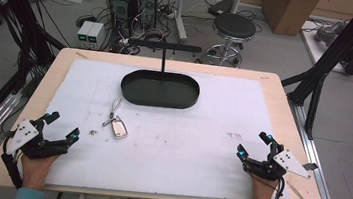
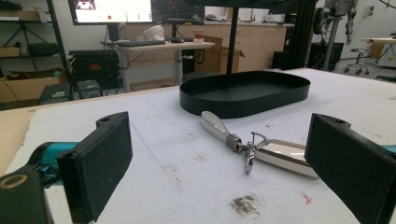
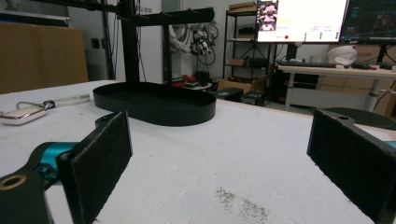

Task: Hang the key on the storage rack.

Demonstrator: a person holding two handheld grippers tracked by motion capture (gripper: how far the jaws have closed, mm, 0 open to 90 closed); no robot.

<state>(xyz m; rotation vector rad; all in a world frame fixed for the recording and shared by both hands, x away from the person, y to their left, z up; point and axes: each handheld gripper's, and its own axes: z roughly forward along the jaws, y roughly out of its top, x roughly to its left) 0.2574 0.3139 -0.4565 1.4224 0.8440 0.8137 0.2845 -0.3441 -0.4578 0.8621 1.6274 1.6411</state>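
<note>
1. Landmark is the black oval tray (image 1: 160, 88) with the T-shaped stand (image 1: 164, 53) rising out of it, sitting at the far middle of the worktop (image 1: 275, 98) on the white mat (image 1: 185, 140).
2. The keychain (image 1: 117, 121) lies on the mat just in front of the tray's left end, close to it but not touching. From above it's pretty small: a shiny flat fob plus a slim silvery strip joined by a clasp. The left gripper view shows it much better (image 2: 254, 145), though the fob's right end is cut off behind the right-hand finger there.
3. Left gripper (image 1: 63, 127) sits well in front of the tray, off to the left, near the worktop's near edge. Its fingers (image 2: 100, 158) are spread wide with nothing between them. The keychain is ahead of them, apart.
4. Right gripper (image 1: 254, 144) is well in front of the tray and off to the right, fingers (image 3: 100, 161) also spread wide and empty. In its own view the keychain (image 3: 28, 112) is far off at the left edge, partly cut off.
5. There's a tiny speck (image 1: 93, 132) on the mat between the left gripper and the keychain; can't tell what it is.
6. The person's hands are mostly hidden under the grippers, sleeves cut off at the bottom edge.
</note>
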